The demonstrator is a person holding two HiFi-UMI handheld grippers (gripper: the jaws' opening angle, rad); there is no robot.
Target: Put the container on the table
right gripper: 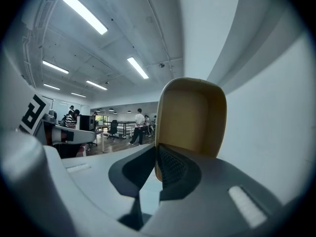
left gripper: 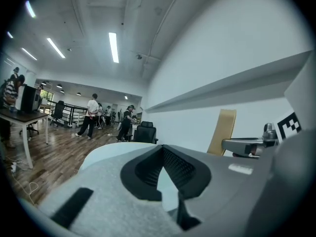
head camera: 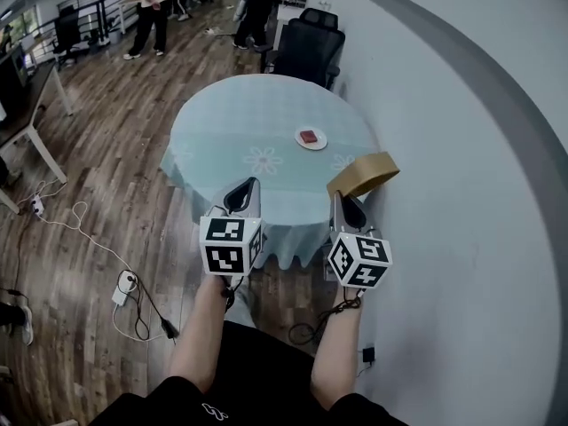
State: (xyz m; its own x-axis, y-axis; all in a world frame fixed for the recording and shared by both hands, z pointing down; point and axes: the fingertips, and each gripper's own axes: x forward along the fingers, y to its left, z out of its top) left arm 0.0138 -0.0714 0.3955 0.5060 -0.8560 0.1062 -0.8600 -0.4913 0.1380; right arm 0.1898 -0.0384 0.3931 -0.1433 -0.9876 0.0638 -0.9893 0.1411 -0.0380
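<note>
A tan, oval, shallow container (head camera: 364, 174) hangs tilted on its side over the near right edge of the round table (head camera: 222, 131), which has a pale blue cloth. My right gripper (head camera: 344, 198) is shut on the container's rim. In the right gripper view the container (right gripper: 192, 117) stands up from between the pads, its hollow facing the camera. My left gripper (head camera: 246, 189) is beside it on the left, over the table's near edge, with its jaws together and nothing in them. The left gripper view shows the container (left gripper: 223, 130) edge-on against the white wall.
A small white plate (head camera: 311, 138) with a red thing on it sits on the table's right half. A black office chair (head camera: 306, 47) stands behind the table. A white wall (head camera: 461, 149) runs close along the right. Cables and a power strip (head camera: 124, 284) lie on the wooden floor at left. People stand far back.
</note>
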